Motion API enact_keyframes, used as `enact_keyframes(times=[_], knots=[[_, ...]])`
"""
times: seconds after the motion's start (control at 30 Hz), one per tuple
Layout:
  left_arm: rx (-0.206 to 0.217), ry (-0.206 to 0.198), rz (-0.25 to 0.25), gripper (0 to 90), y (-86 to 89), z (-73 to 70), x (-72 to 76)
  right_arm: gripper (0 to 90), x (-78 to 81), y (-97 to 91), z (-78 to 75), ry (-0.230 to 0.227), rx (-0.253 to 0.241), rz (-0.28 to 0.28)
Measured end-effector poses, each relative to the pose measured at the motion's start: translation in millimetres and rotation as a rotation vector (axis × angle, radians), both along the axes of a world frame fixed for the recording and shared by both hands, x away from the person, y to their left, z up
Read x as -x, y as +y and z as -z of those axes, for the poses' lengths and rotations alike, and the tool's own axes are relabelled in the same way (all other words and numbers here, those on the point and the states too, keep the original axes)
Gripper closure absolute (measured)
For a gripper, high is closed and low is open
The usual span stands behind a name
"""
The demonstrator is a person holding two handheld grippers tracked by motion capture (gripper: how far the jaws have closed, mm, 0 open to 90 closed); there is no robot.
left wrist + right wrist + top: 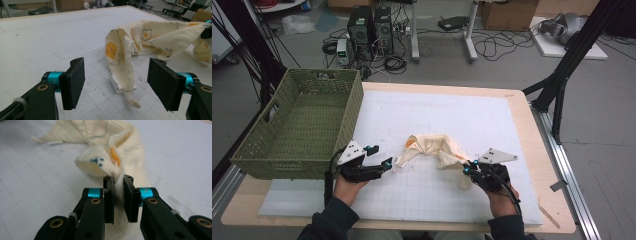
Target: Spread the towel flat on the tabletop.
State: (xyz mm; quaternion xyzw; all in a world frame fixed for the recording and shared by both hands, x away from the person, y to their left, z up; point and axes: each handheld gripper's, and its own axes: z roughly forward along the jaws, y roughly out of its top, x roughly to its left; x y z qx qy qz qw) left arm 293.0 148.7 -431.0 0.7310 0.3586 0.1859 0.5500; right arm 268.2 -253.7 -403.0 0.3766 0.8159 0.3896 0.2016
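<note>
Grey floor strewn with cables, computer towers.

- cloth is pale cream with little fried-egg prints, yellow-orange yolks, thin dark outlines
- bit pinched in the right gripper has blue paw dots
- grippers are black with teal rings
- basket past the left gripper is olive green
- mat under them is white with a faint grid

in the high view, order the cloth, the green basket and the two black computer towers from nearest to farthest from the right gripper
1. The cloth: clamped in the right gripper, spreading left of it across the white mat.
2. The green basket: at the table's far left edge, past the cloth.
3. The computer towers: on the floor beyond the table's far edge.
</note>
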Motion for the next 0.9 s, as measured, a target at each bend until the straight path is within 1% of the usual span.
enact_keyframes(times=[0.07,0.1,0.13,0.17,0.2,0.23,0.27,0.3,0.37,0.43,0.53,0.6,0.67,0.7,0.73,0.77,0.83,0.9], knots=[[-0.005,-0.005,-0.002,30.2,-1.3,0.0,0.2,70.1,1.4,-9.5,3.1,0.006,0.019,0.020],[-0.005,-0.006,-0.001,29.9,-1.5,0.0,0.2,64.1,3.2,-13.5,3.2,0.002,0.021,0.029],[-0.004,-0.008,0.001,29.9,-1.5,-0.1,0.1,53.8,5.4,-16.9,2.3,-0.017,0.009,0.034],[-0.004,-0.007,0.002,30.0,-1.7,0.0,0.1,41.2,10.2,-22.4,-1.3,-0.053,-0.060,0.040],[-0.003,-0.005,0.003,30.0,-1.8,0.2,0.0,41.2,10.2,-22.4,-1.3,-0.053,-0.060,0.040],[-0.002,-0.005,0.003,30.0,-2.4,0.7,-0.4,38.7,11.8,-23.9,-2.9,-0.065,-0.082,0.036],[-0.004,-0.005,0.003,30.0,-2.8,0.8,-0.6,35.7,13.6,-24.4,-5.8,-0.088,-0.097,0.033],[-0.006,-0.004,0.006,30.0,-3.2,0.9,-0.6,34.6,14.3,-23.4,-8.3,-0.106,-0.100,0.029],[-0.005,-0.007,0.007,30.0,-4.0,0.5,-0.5,34.1,12.6,-19.5,-12.9,-0.127,-0.101,0.009],[-0.004,-0.009,0.011,30.0,-4.3,0.4,-0.7,32.5,8.3,-11.7,-16.9,-0.130,-0.102,-0.005],[0.004,-0.010,0.014,30.1,-4.9,0.5,-1.1,30.8,-3.5,4.1,-22.4,-0.152,-0.092,-0.039],[0.008,-0.013,0.016,30.1,-4.6,0.1,-1.0,30.7,-13.1,17.7,-25.2,-0.155,-0.075,-0.067],[0.010,-0.017,0.015,30.1,-3.8,-0.4,-0.9,30.9,-24.2,32.2,-26.6,-0.146,-0.043,-0.101],[0.013,-0.017,0.015,30.1,-3.1,-0.5,-1.0,32.2,-28.5,37.6,-26.4,-0.143,-0.035,-0.109],[0.012,-0.017,0.013,30.1,-2.7,-0.5,-1.1,34.2,-36.4,45.6,-24.8,-0.137,-0.019,-0.120],[0.011,-0.017,0.014,30.2,-2.1,-0.5,-1.2,36.7,-42.6,51.6,-22.7,-0.119,-0.004,-0.127],[0.013,-0.015,0.012,30.1,-1.9,-0.2,-1.1,42.8,-54.8,61.8,-17.4,-0.093,0.044,-0.126],[0.010,-0.016,0.014,30.1,-1.5,-0.3,-0.4,48.0,-65.5,68.3,-12.7,-0.072,0.090,-0.103]])
